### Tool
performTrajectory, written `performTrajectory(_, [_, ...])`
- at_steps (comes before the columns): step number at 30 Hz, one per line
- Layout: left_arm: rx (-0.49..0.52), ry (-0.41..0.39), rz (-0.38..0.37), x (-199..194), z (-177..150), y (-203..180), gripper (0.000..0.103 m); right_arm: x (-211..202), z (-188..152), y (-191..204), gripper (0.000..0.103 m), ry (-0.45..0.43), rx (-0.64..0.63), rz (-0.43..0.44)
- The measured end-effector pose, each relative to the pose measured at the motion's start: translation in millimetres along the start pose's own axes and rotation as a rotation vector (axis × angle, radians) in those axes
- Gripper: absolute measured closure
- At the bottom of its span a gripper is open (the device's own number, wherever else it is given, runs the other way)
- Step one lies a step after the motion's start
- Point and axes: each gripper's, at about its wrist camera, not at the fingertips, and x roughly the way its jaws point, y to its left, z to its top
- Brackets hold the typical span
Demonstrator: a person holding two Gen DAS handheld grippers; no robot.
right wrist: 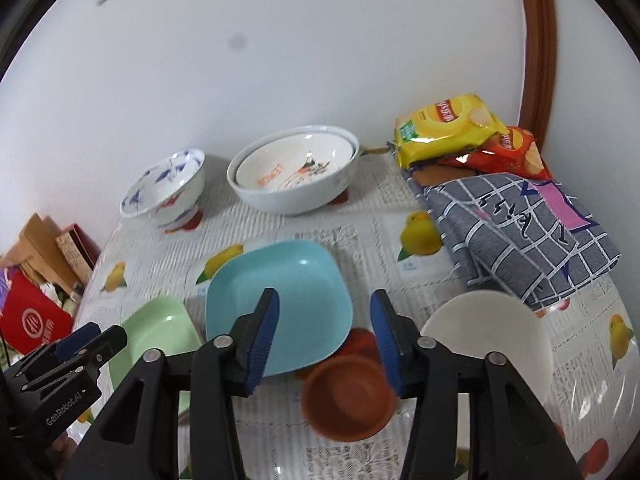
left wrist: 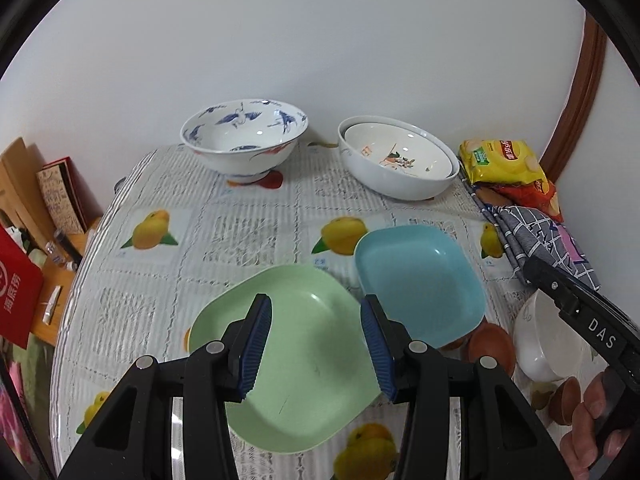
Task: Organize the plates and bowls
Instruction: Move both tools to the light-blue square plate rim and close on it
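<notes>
A green square plate (left wrist: 304, 364) lies on the table below my open, empty left gripper (left wrist: 316, 344); it also shows in the right wrist view (right wrist: 156, 336). A blue square plate (left wrist: 420, 284) (right wrist: 280, 304) sits beside it, tilted, its edge resting on a small brown bowl (left wrist: 492, 348). My right gripper (right wrist: 324, 340) is open and empty, above the blue plate's edge and a brown bowl (right wrist: 348, 396). A small white bowl (left wrist: 544, 344) (right wrist: 492, 340) stands at the right. A blue-patterned bowl (left wrist: 244, 136) (right wrist: 164, 188) and two nested white bowls (left wrist: 400, 158) (right wrist: 294, 168) stand by the wall.
Yellow and red snack bags (right wrist: 448, 128) and a folded checked cloth (right wrist: 520, 232) lie at the back right. The table (left wrist: 168, 184) has a fruit-print cover. Boxes and a red bag (left wrist: 16, 292) sit beyond its left edge. More small brown bowls (left wrist: 564, 400) lie near the right hand.
</notes>
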Motion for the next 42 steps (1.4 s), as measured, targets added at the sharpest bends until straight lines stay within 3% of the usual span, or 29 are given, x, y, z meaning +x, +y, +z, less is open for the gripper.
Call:
performTrajectory(5, [0.024,0.019,-0.013,16.2,3.7,-11.8,0.059,23.9,-1.1,-14.2,0.048,0.032,0.051,0.021])
performTrajectory(9, [0.006,0.063,-0.018,37.9,9.1,-13.8,0.059,44.3,-2.3,-9.2,0.048,0.055,0.025,-0.011])
performTrajectory(17, [0.028,0.101,-0.010,72.7,15.6,-25.1,0.059,77.8,-0.4,0.4,0.048,0.094,-0.001,0.008])
performTrajectory(26, [0.034,0.091,-0.035,92.7,15.8,-29.0,0.059,100.7,-5.7,9.9,0.059,0.139,-0.053,-0.011])
performTrajectory(30, [0.039,0.082,-0.058,93.1,17.2,-30.0,0.059,108.9,-8.2,11.6,0.070,0.163,-0.086,-0.066])
performTrajectory(37, [0.066,0.094,-0.063,103.9,18.4,-38.9,0.060,108.1,-9.5,9.8,0.077,0.156,-0.071,-0.046])
performTrajectory(41, [0.070,0.119,-0.057,112.8,15.3,-40.0,0.073,109.2,-10.5,10.6,0.082,0.150,-0.072,-0.053])
performTrajectory(42, [0.077,0.118,-0.041,114.5,14.3,-40.7,0.075,109.7,-10.9,9.9,0.087,0.151,-0.068,-0.052])
